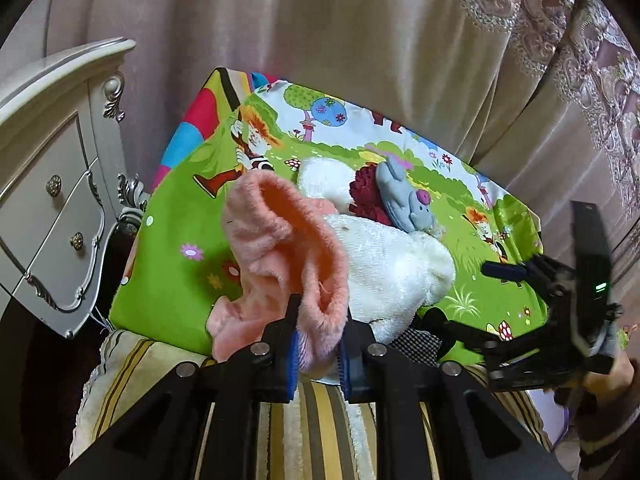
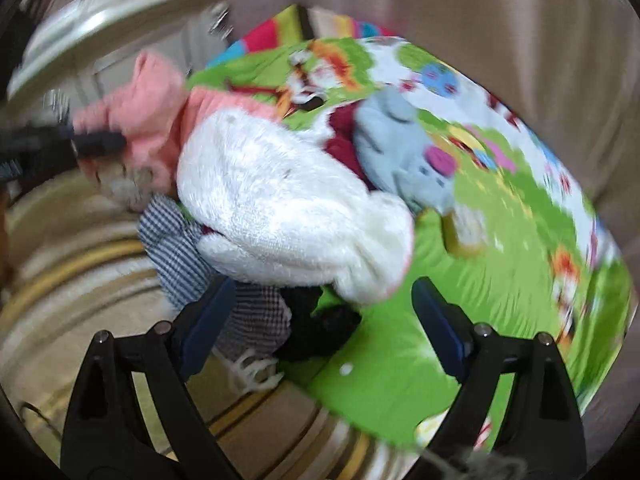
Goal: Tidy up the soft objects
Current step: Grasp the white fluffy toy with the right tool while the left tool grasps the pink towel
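Observation:
My left gripper (image 1: 318, 354) is shut on a fluffy pink cloth (image 1: 280, 240), its blue pads pinching the lower edge; the cloth stands up in front of the camera. Behind it a white plush bundle (image 1: 392, 264), a dark red cloth (image 1: 366, 196) and a grey plush toy (image 1: 404, 196) lie on a green cartoon-print cushion (image 1: 180, 280). My right gripper (image 2: 324, 316) is open just in front of the white bundle (image 2: 288, 208), over a checked cloth (image 2: 180, 248) and a black item (image 2: 320, 328). The right wrist view is blurred. The pink cloth (image 2: 152, 120) shows there at the left.
A white nightstand (image 1: 52, 200) with drawers stands at the left. A beige curtain (image 1: 360, 40) hangs behind the cushion. A striped blanket (image 1: 312, 420) lies under the grippers. A hand (image 1: 608, 380) holds the right gripper (image 1: 468, 296) at the right edge.

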Motion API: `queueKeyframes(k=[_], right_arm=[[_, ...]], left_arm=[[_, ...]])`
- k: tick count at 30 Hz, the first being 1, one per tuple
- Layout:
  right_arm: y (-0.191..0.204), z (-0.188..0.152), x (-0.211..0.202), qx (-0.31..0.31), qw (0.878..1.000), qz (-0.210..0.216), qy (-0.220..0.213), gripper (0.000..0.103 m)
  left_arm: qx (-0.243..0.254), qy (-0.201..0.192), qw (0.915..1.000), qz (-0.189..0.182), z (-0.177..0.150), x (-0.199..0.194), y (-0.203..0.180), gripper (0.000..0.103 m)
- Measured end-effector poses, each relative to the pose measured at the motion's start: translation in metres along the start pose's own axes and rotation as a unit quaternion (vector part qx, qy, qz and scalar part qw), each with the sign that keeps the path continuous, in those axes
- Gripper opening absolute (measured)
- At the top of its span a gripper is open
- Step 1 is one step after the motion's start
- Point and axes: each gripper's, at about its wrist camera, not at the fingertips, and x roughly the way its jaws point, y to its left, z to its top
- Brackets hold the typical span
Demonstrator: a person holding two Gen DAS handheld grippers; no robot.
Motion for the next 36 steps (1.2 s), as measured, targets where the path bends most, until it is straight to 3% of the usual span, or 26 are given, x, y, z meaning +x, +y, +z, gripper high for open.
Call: queueKeyframes(k=[2, 8, 13, 15, 17, 23, 27, 28, 36], right_arm=[[0.006, 0.008, 0.015, -0.052, 0.998, -0.018, 0.010, 0.092], [0.016, 0.024, 0.051, -0.161, 0.986, -0.018, 0.041, 0.092], [0.022, 0.029, 0.073, -0.204, 0.977, -0.001, 0.054, 0.091], [0.018, 0.031, 0.076, -0.196, 0.979, 0.016, 0.051, 0.080], [0.010, 0.034, 0.074, -0.169, 0.984, 0.043, 0.043, 0.057], [-0.010, 0.036, 0.064, -0.088, 0.993, 0.072, 0.020, 0.032], [-0.018, 0.028, 0.046, -0.035, 0.996, 0.078, 0.001, 0.024], [-0.021, 0.026, 0.041, -0.018, 0.996, 0.081, -0.006, 0.012], [-0.036, 0.007, 0.014, 0.058, 0.994, 0.090, -0.031, 0.012]], left_arm=[[-0.003, -0.001, 1.0000, -0.001, -0.001, -0.001, 0.002, 0.016], [-0.009, -0.002, 1.0000, -0.002, 0.000, -0.001, 0.007, 0.016], [-0.014, -0.001, 0.9999, -0.004, 0.000, 0.000, 0.011, 0.016], [-0.015, -0.001, 0.9999, -0.005, 0.000, 0.001, 0.012, 0.016], [-0.016, -0.001, 0.9999, -0.006, 0.000, 0.001, 0.012, 0.016], [-0.017, -0.011, 0.9998, -0.006, 0.001, -0.004, 0.013, 0.016], [-0.016, -0.016, 0.9997, -0.005, 0.001, -0.008, 0.011, 0.016], [-0.015, -0.017, 0.9997, -0.005, 0.002, -0.009, 0.011, 0.016], [-0.011, -0.027, 0.9996, -0.007, 0.005, -0.016, 0.007, 0.014]])
